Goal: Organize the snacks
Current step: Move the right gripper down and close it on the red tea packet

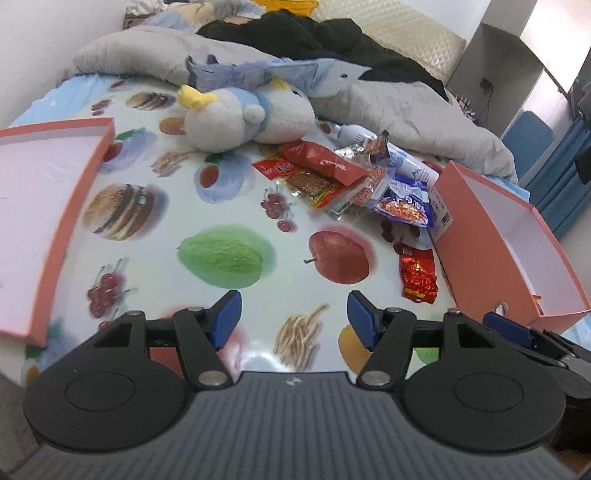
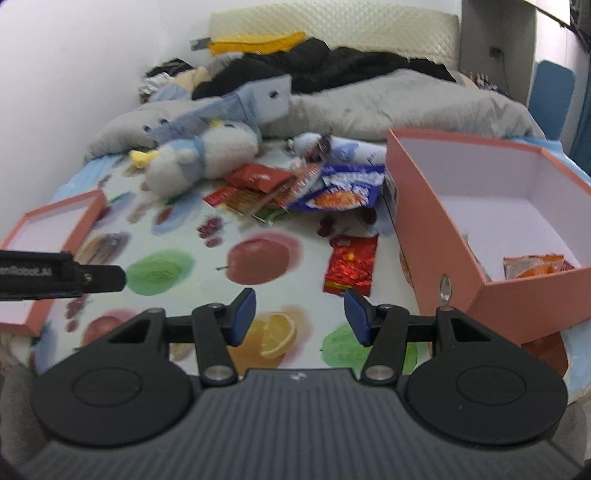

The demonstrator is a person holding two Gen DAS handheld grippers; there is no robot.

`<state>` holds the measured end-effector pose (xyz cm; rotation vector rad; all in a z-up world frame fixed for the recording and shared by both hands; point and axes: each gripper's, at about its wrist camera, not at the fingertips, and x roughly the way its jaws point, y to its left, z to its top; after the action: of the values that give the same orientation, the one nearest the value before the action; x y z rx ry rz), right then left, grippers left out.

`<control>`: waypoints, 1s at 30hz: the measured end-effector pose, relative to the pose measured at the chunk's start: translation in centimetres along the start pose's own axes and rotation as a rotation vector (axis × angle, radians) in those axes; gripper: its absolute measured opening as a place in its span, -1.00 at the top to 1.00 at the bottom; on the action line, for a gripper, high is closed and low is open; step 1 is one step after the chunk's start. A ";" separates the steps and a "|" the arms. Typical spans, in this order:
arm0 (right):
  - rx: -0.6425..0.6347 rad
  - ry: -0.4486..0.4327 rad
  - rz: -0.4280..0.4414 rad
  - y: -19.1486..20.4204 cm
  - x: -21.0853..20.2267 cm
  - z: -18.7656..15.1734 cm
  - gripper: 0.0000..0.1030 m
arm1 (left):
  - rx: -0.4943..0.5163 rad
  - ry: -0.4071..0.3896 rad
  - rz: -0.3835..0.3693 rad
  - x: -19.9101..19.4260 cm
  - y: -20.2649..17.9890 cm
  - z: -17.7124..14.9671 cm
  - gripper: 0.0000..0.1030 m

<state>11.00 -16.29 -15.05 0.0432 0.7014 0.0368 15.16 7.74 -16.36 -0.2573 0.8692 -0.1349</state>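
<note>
Foil-red snack packet [image 2: 351, 264] lies flat beside the pink box [image 2: 436, 236]; light, crinkly, slippery, best pinched at an edge. Right gripper [image 2: 300, 314] and left gripper [image 1: 293, 317] both gape empty.

Bare cloth [image 1: 229, 221] between lid [image 1: 55, 221] and box [image 1: 480, 236]; snack pile [image 1: 347, 181] beyond

A bed fills both views, covered by a fruit-print sheet [image 1: 229, 229]. Rumpled grey duvet [image 1: 406, 110] lies across the upper frame. Cream quilted headboard [image 2: 332, 26] stands against a white wall [image 2: 74, 74]. Blue curtain [image 1: 565, 177] at right edge.
</note>
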 end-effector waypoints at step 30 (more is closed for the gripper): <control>0.022 0.081 -0.134 -2.5 13.8 0.9 -0.23 | 0.046 0.121 0.006 12.6 -0.1 2.7 -0.33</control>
<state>22.15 -18.17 -23.42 0.0158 0.7839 -0.0984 25.28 5.29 -23.89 -0.2047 0.9861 -0.1662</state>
